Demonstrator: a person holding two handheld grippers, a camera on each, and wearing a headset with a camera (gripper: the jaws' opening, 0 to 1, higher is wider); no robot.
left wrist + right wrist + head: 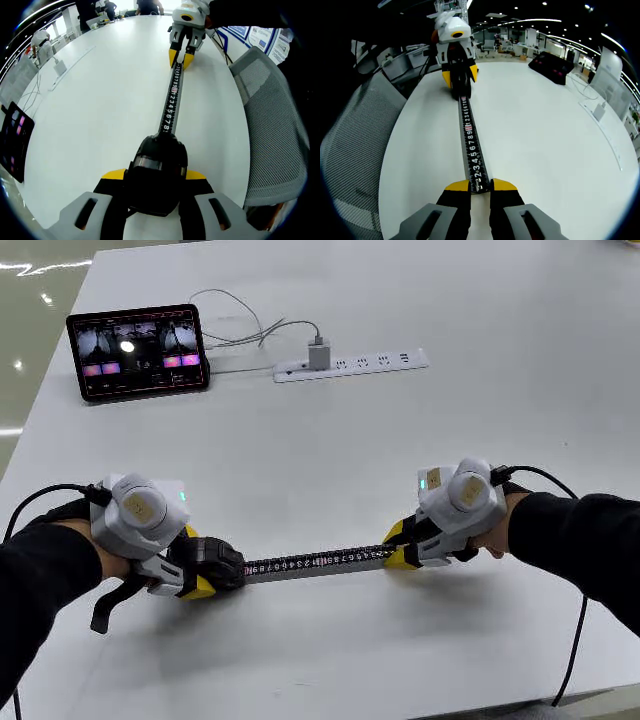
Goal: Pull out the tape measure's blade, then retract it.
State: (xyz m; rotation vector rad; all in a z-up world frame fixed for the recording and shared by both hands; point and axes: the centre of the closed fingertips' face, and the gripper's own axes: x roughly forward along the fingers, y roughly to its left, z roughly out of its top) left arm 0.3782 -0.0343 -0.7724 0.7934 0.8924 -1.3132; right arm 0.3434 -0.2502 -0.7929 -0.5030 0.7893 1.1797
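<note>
My left gripper clamps the tape measure's case while my right gripper pinches the blade tip, the blade running straight between them across the table.

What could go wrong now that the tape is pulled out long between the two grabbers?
1. The right gripper pinches only the very tip of the tape. If the tip slips out, the tape could whip back fast into the case held by the left gripper.
2. The tape stretches a long way just above the table. If the two grippers drift out of line, it might twist or kink.
</note>
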